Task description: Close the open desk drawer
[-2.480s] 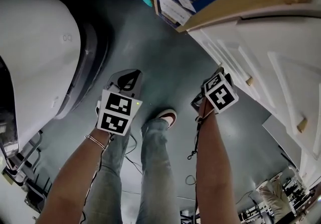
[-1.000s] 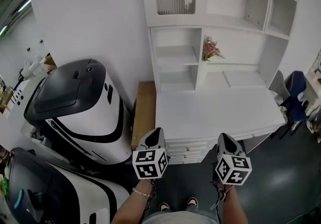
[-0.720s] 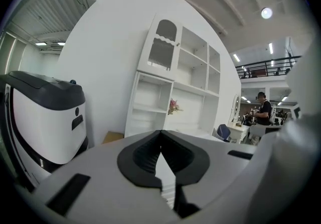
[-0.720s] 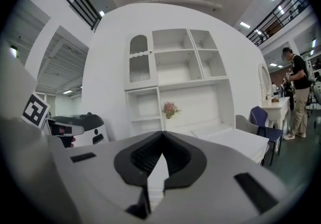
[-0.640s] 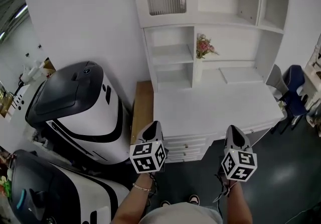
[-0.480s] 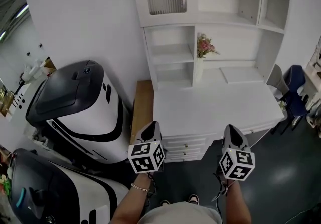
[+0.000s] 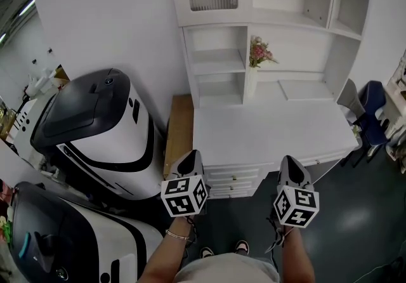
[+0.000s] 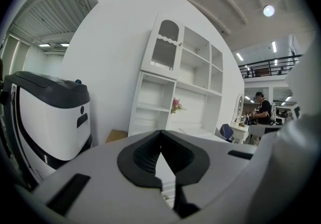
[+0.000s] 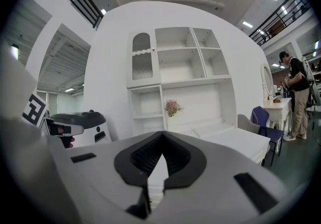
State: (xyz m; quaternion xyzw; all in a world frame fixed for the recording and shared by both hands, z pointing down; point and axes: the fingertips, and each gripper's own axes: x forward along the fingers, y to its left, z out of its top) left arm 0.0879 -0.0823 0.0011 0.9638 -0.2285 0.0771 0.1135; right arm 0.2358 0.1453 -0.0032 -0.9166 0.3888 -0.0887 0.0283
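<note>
White drawers [image 7: 232,181] stack under the desk's [image 7: 273,132] front edge, by its left corner; whether 1 juts out is unclear. The left gripper [image 7: 191,159] and right gripper [image 7: 290,162] hover near them, jaws pressed together on nothing, likely as blunt pushers.

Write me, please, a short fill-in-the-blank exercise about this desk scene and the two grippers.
The desk is painted ___. The chair at its right end in the head view is ___. The left gripper and the right gripper both have their jaws ___, with nothing between them.
Missing words: white; blue; shut.
</note>
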